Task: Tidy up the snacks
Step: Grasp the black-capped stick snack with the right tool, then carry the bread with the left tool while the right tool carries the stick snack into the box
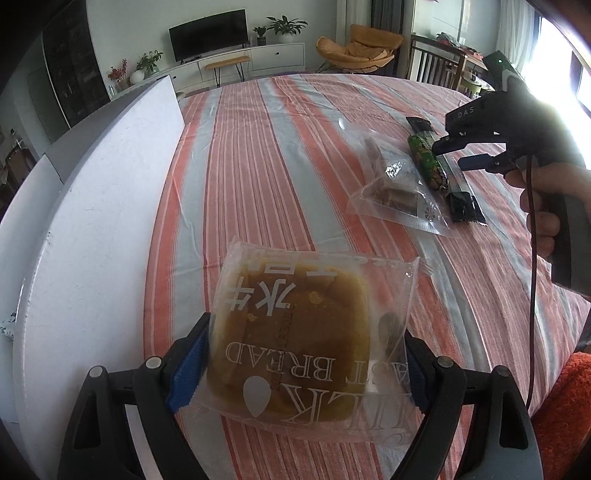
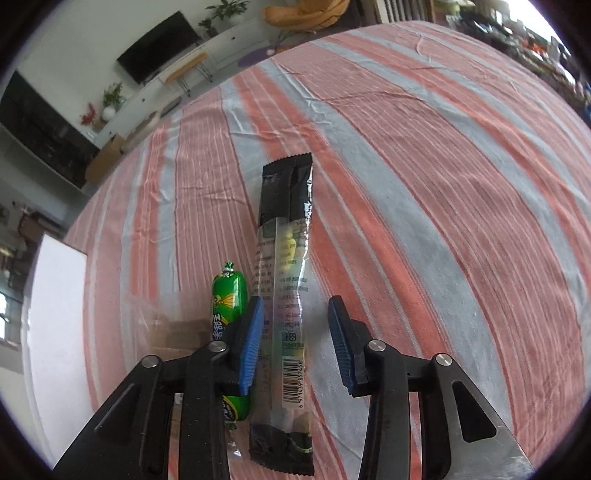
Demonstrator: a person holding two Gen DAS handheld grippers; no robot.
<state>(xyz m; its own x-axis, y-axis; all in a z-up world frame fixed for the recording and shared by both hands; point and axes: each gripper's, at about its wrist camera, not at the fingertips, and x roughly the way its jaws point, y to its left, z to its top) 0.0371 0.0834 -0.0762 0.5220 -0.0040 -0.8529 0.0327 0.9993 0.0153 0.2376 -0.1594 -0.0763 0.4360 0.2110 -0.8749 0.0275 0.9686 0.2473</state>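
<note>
Left gripper point(image 1: 306, 365) pinching bread pack point(image 1: 299, 343) above striped cloth point(image 1: 258, 166), right gripper point(image 2: 295, 343) spread — long packet point(image 2: 286, 295) between its jaws, pointing away, sausage point(image 2: 229, 299) just left.

A home living room.
A flat television point(image 1: 208, 35) stands on a low white cabinet point(image 1: 236, 62) with potted plants point(image 1: 286, 26) alongside, an orange lounge chair point(image 1: 356, 50) sits near wooden dining chairs point(image 1: 434, 66), and a striped cloth covers the table point(image 1: 277, 147).

Striped tablecloth point(image 2: 424, 155), black snack packet point(image 2: 286, 280), green sausage point(image 2: 229, 299), clear pouch point(image 1: 397, 188)
</note>
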